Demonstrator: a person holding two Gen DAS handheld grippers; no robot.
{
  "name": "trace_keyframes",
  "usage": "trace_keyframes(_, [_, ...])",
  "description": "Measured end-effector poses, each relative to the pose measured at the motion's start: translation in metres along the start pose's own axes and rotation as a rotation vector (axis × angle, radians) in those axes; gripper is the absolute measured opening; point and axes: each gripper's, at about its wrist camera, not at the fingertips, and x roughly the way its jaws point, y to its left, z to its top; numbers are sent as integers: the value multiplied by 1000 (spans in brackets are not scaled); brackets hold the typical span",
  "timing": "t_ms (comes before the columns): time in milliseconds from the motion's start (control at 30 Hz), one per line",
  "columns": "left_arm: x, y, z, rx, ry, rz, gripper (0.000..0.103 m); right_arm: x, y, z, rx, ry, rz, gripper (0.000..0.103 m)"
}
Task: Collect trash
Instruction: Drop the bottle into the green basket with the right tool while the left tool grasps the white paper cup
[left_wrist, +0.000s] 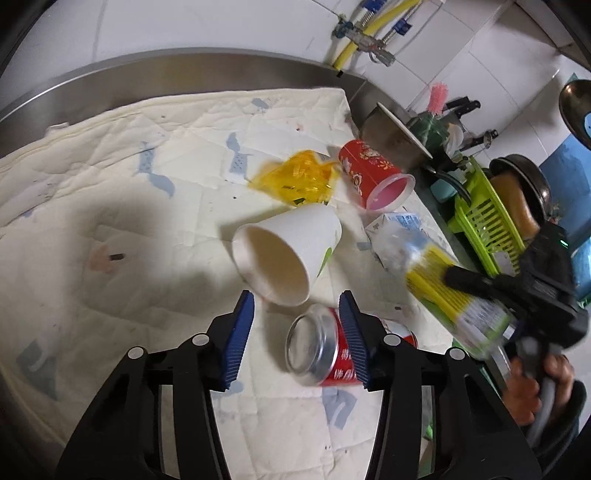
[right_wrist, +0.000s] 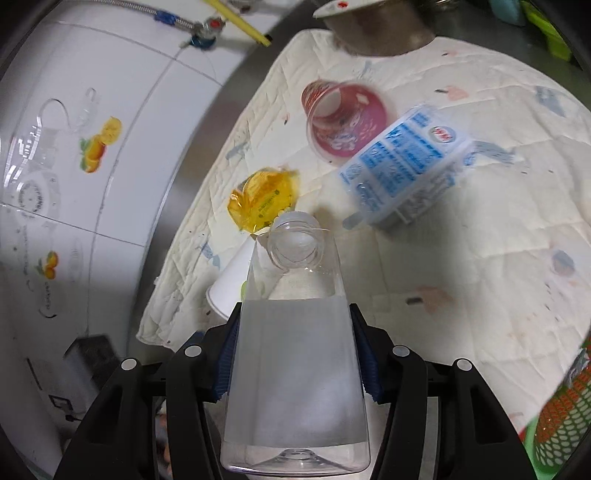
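While the right gripper (right_wrist: 295, 350) is clamping an empty clear bottle (right_wrist: 295, 369), the left gripper (left_wrist: 297, 332) is hanging part-open, holding nothing, over an empty can (left_wrist: 317, 350).

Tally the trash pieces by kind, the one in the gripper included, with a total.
Cups: 2, white paper cup and red cup
Cans: 1, red can
Cartons: 1, blue-and-white carton
Wrappers: 1, yellow wrapper
Bottles: 1, clear bottle held in the right gripper
Total: 6

No text can be read. The carton (right_wrist: 402, 162) bears blue print and a round red logo, the can (left_wrist: 341, 360) white characters; all are too blurred.
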Motion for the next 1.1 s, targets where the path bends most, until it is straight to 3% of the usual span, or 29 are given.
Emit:
trace_keyframes(100, [10,-5,3,10,11,-9,41,-18,-7,-8,14,-39,22,52])
trace_keyframes(400, [39,-5,15,-19,26,-26,41,-84,-43,-41,60,-175,24,52])
trace_keyframes(500, [46,-5,18,-15,31,-24,38,-101,-60,-57,77,-215,-22,52])
trace_keyframes(700, [57,-4,21,-8,40,-31,23,-128,-101,-97,140,-262,-100,52])
trace_keyframes(900, [54,-12,23,27,13,-46,2,-149,-142,-129,244,-319,-144,52])
trace_keyframes(1100, [37,-18,27,67,-23,-24,1,-157,-187,-146,307,-324,-284,52])
